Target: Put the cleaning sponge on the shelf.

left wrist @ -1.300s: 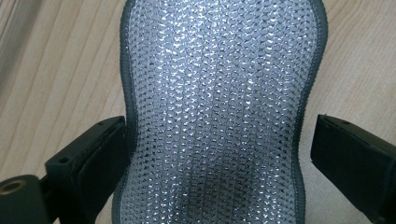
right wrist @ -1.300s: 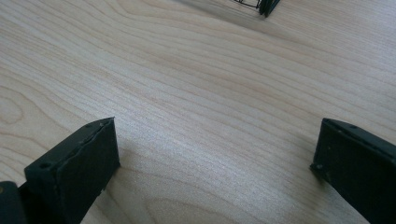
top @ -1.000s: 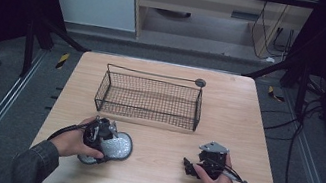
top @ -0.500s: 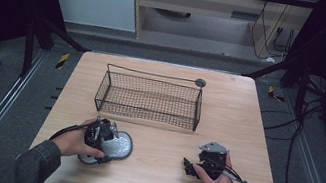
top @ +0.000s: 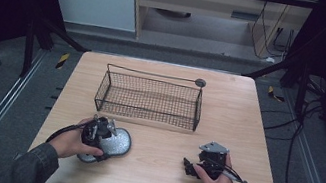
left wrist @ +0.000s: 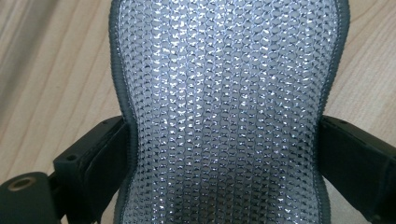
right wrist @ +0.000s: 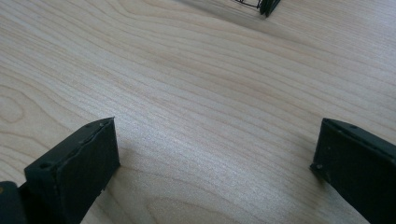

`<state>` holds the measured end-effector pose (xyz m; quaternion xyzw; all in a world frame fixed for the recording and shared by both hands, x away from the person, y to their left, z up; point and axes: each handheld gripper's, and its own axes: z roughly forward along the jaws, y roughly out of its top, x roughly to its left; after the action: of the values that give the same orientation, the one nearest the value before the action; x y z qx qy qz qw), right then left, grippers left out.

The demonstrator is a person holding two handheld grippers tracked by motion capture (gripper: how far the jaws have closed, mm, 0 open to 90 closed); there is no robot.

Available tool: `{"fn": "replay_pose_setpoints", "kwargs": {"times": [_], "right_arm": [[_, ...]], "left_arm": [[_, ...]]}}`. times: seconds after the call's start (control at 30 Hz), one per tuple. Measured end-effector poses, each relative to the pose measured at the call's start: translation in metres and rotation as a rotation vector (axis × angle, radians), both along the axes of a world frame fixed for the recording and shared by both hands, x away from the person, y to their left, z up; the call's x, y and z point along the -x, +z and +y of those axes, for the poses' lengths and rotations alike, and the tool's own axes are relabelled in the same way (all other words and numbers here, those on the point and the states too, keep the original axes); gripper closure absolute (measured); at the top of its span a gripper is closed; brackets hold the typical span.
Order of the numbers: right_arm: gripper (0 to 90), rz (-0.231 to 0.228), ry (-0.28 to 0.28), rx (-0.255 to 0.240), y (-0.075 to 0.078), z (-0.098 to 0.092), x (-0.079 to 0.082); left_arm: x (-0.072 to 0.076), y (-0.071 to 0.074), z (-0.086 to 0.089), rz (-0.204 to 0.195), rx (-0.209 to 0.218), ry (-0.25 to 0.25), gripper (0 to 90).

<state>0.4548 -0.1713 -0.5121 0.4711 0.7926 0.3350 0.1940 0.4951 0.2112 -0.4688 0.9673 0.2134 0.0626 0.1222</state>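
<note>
Reaching in from the table's near edge, our left gripper [top: 101, 137] has its jaws clasped around the narrow waist of the silver mesh pad [left wrist: 224, 107], lying flat near the front left of the table [top: 247, 121]. Our right gripper [top: 193, 168] rests low, jaws spread wide over bare wood.

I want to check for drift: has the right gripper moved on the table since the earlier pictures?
No. The right gripper rests at the same spot, equally far from the wire basket corner.
</note>
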Motion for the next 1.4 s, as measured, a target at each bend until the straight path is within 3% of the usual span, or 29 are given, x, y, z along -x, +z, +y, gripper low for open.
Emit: {"fn": "replay_pose_setpoints", "kwargs": {"times": [0.17, 0.2, 0.3, 0.67, 1.4], "right_arm": [[0.4, 0.0, 0.0, 0.0, 0.0, 0.0, 0.0], [0.4, 0.0, -0.001, 0.0, 0.0, 0.0, 0.0], [0.4, 0.0, 0.0, 0.001, 0.0, 0.0, 0.0], [0.4, -0.009, 0.003, 0.008, -0.001, 0.0, 0.0], [0.4, -0.012, 0.002, 0.008, -0.001, 0.0, 0.0]], "left_arm": [[0.003, 0.007, 0.002, -0.023, 0.004, -0.003, 6.6], [0.004, 0.01, 0.002, -0.049, 0.004, -0.011, 6.7], [0.006, 0.015, 0.0, -0.078, -0.004, -0.017, 6.9], [0.006, 0.028, -0.001, -0.155, -0.012, -0.027, 7.2], [0.004, 0.039, -0.009, -0.209, -0.041, -0.04, 7.5]]}}
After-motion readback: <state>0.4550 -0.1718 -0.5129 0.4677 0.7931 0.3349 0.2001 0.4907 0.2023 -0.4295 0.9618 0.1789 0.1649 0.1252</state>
